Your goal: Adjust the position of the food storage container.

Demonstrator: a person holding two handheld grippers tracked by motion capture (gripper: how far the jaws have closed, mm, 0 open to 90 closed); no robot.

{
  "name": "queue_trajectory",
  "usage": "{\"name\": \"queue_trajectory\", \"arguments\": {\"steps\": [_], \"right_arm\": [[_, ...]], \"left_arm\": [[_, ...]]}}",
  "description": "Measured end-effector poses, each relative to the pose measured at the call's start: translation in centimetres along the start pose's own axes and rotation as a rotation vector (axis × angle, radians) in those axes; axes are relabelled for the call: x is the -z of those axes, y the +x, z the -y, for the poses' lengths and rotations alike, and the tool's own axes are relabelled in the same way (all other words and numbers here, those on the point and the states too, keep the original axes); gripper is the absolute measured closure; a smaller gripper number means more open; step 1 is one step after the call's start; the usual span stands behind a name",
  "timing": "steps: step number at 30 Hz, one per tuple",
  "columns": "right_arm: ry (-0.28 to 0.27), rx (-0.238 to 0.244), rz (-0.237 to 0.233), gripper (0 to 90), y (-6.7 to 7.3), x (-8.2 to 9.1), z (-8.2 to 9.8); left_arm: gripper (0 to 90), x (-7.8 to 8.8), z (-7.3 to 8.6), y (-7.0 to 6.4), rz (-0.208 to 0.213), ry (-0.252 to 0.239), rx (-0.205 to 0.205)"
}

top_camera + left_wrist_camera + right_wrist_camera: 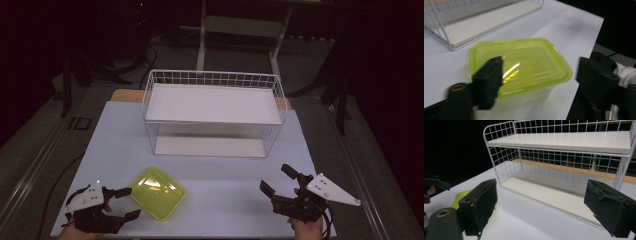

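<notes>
Dark room; white table [210,200] carrying a two-tier white wire shelf rack [214,112] at far centre. Translucent lime-green plastic container [157,193] lying near-left. Left gripper [123,203] gaping just beside it; right gripper [279,179] idling open, near-right. Likely pickup: straddle one rim squarely before closing.

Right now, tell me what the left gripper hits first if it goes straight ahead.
Likely the yellow-green container: the open left gripper points at it, jaws spread about its near edge. How close is unclear.
</notes>
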State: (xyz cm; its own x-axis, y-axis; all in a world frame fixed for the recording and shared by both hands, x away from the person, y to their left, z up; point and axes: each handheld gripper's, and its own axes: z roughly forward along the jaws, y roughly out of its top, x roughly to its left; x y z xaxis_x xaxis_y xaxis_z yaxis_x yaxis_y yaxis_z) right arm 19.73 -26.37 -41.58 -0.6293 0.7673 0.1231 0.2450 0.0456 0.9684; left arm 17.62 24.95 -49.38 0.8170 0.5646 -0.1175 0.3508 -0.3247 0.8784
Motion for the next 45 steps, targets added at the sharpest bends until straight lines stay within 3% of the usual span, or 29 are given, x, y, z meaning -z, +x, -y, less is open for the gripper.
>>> {"name": "queue_trajectory", "arguments": {"steps": [1,2,5,6,7,9,10,14,17,19,22,24,33,40,45], "right_arm": [[0.002,-0.002,0.001,11.5,0.0,0.1,0.1],[0.002,-0.002,0.001,11.5,0.0,0.1,0.1],[0.003,-0.003,0.002,11.5,-0.1,0.1,0.1],[0.003,-0.007,0.003,11.5,-0.1,0.1,0.1],[0.005,-0.009,0.001,11.5,-0.1,0.2,0.0],[0.006,-0.011,0.001,11.5,-0.1,0.2,0.0],[0.004,-0.002,0.001,11.5,0.0,0.4,0.0],[0.005,-0.012,-0.001,11.5,-0.1,0.4,0.0],[0.008,-0.015,-0.003,11.6,-0.1,0.4,0.0],[0.01,-0.015,-0.007,11.6,-0.1,0.3,0.0],[0.017,-0.018,-0.016,11.6,-0.1,0.2,0.0],[0.014,-0.017,-0.016,11.6,-0.1,0.3,0.0],[0.013,-0.023,-0.02,11.6,-0.4,0.4,0.0],[0.019,-0.027,-0.022,11.6,-0.6,0.6,0.1],[0.021,-0.026,-0.023,11.6,-0.7,0.8,0.2]], "left_arm": [[46.5,-0.1,0.1,-0.1,-0.003,0.011,-0.005],[46.5,-0.2,0.2,-0.1,0.009,0.021,-0.013],[66.1,-0.7,0.7,-0.2,0.014,0.051,-0.074],[69.8,-0.9,0.9,-0.3,-0.003,0.063,-0.11],[77.9,-1.1,0.9,-0.3,-0.003,0.079,-0.118],[80.2,-1.4,1.1,-0.3,0.01,0.085,-0.142],[89.2,-1.6,1.1,-0.3,0.025,0.098,-0.139],[90.0,-2.4,1.4,-0.5,0.066,0.142,-0.171],[90.0,-3.0,1.9,-0.4,0.076,0.173,-0.17],[90.0,-3.3,2.2,-0.2,0.088,0.175,-0.147],[90.0,-3.9,2.2,-0.5,0.093,0.204,-0.171],[90.0,-4.1,2.1,-0.5,0.088,0.211,-0.165],[90.0,-6.8,1.0,-0.4,0.039,0.197,-0.145],[90.0,-8.6,0.2,-0.8,0.055,0.193,-0.144],[90.0,-8.3,0.0,-1.3,0.072,0.193,-0.141]]}}
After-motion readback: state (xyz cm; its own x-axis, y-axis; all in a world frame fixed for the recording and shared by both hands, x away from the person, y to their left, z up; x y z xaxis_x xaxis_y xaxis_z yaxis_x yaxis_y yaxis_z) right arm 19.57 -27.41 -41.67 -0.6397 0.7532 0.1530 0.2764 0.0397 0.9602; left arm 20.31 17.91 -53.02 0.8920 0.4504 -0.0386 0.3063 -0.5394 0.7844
